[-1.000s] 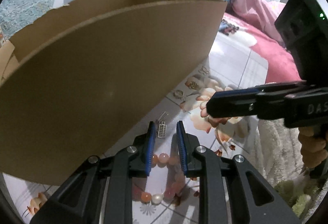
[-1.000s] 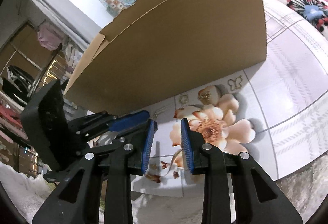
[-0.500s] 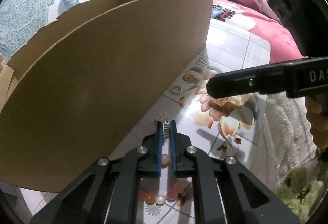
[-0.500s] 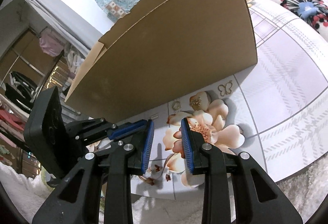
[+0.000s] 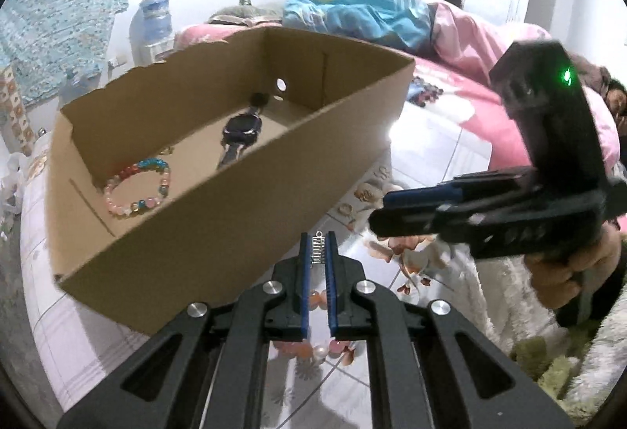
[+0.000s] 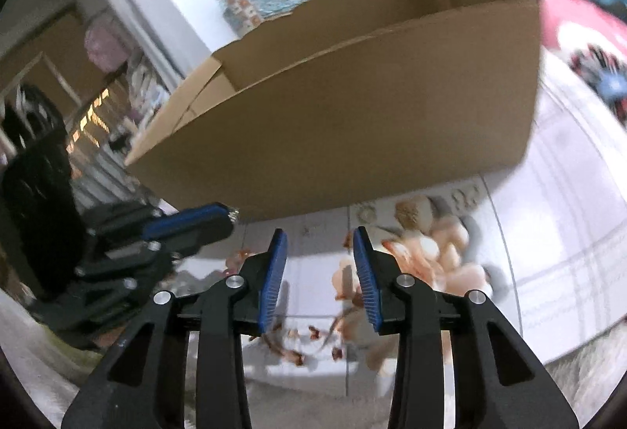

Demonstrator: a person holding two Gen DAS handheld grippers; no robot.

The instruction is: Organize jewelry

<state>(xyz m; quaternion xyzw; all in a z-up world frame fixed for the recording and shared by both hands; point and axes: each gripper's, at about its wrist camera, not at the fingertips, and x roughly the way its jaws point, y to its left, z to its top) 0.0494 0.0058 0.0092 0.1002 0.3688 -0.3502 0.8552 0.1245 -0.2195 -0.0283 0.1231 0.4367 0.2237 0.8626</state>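
Note:
My left gripper [image 5: 317,252] is shut on a small silver ladder-shaped earring [image 5: 318,251] and holds it up beside the near wall of the cardboard box [image 5: 235,201]. Inside the box lie a coloured bead bracelet [image 5: 137,189] and a black watch [image 5: 241,133]. A peach bead bracelet [image 5: 313,348] lies on the flowered cloth under the left gripper. My right gripper [image 6: 319,264] hovers over the cloth with its jaws opening and nothing between them. Small gold earrings [image 6: 366,211] lie by the box [image 6: 352,115], ahead of it. The left gripper [image 6: 231,215] shows at the left there.
The right gripper [image 5: 392,209], held by a hand [image 5: 568,272], reaches in from the right. A person lies on the pink bedding [image 5: 462,37] behind the box. A water jug [image 5: 151,17] stands at the wall. A fluffy white rug [image 5: 509,311] borders the cloth on the right.
My left gripper shut on the silver earring and lifted it off the cloth, so the box's inside came into view. The right gripper's jaws widened and it rolled a little.

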